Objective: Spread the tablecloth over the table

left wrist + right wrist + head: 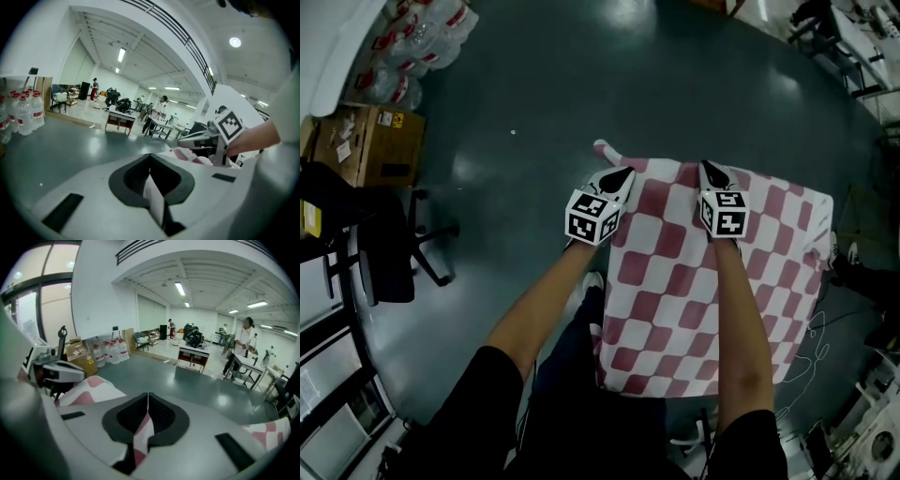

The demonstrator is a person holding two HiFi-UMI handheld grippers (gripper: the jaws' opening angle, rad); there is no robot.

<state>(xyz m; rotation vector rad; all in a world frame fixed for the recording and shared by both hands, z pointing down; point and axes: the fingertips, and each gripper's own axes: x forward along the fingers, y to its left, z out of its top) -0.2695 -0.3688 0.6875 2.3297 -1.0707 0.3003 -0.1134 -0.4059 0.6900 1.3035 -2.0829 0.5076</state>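
A red-and-white checked tablecloth (703,309) hangs in the air above the grey floor, held up by its far edge in the head view. My left gripper (622,175) is shut on the cloth's far left part; a white fold of cloth (154,202) shows pinched between its jaws. My right gripper (710,170) is shut on the far edge further right, with a red-and-white strip of cloth (142,434) clamped between its jaws. A loose corner of the cloth (606,149) sticks out past the left gripper. No table under the cloth shows in the head view.
A black office chair (389,248) and a cardboard box (380,141) stand at the left. Water bottles (412,42) are stacked at the top left. Desks (194,356) and people (243,345) stand far across the hall. Cables and equipment (872,412) crowd the right edge.
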